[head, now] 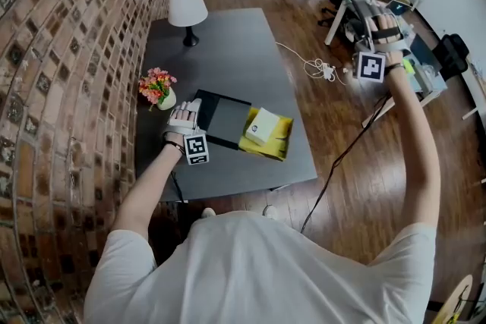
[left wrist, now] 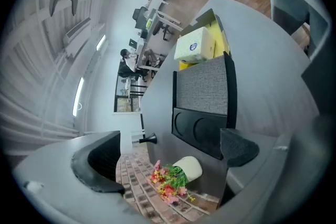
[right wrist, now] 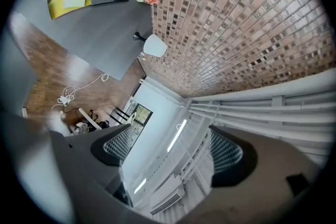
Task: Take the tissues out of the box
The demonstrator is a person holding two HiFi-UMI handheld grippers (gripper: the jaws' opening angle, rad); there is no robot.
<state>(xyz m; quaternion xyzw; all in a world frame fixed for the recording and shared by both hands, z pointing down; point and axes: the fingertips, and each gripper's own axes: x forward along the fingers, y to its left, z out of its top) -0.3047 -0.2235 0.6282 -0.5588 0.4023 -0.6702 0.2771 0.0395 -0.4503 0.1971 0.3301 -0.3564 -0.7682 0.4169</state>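
Tissue box (head: 263, 125): near right corner of table (head: 228, 49), untouched. Left gripper (left wrist: 170, 157): jaws released, empty, poised to approach. Right gripper (right wrist: 173, 150): parked aloft, released.

Bright, even indoor light; shadows weak; head view sharp but barrel-bent at edges, brick wall (head: 68, 87) curving; soft sheen on wood floor (head: 319, 117); table (head: 228, 49) matte, no glare; both gripper views fisheye with black corners; strip lights (right wrist: 177, 135) blown white; near foreground soft; left gripper view hazy at top.
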